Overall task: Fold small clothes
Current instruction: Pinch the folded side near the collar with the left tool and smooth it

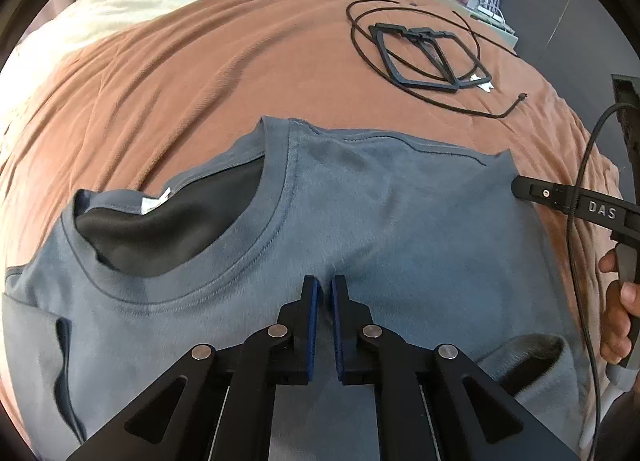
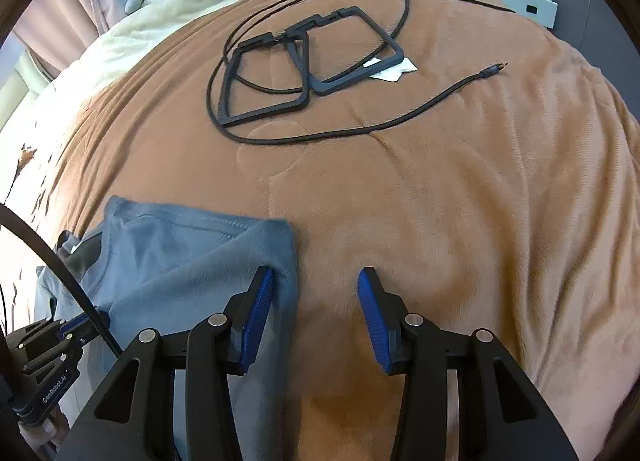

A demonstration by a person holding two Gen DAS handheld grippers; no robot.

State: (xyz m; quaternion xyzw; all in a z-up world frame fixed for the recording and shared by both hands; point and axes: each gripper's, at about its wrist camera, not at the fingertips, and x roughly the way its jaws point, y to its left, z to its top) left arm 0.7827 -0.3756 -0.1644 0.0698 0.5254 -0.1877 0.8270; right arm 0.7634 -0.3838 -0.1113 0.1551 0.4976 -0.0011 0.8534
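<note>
A grey-blue T-shirt (image 1: 380,221) lies spread on the brown blanket (image 1: 200,73) of a bed, its round neckline (image 1: 224,281) with the dark inside and a white label (image 1: 154,203) showing toward the left in the left wrist view. The left gripper (image 1: 325,291) points down at the shirt just beside the collar, its blue-padded jaws drawn almost together with a small pinch of the cloth between their tips. The right gripper (image 2: 316,285) stands partly open at the shirt's right edge: its left pad (image 2: 262,293) lies over the hem of the fabric, its right pad (image 2: 370,297) over bare blanket, nothing held between them. Farther up the bed lie two black square frames (image 2: 304,65) amid a looped black cable (image 2: 360,129), well apart from the shirt
</note>
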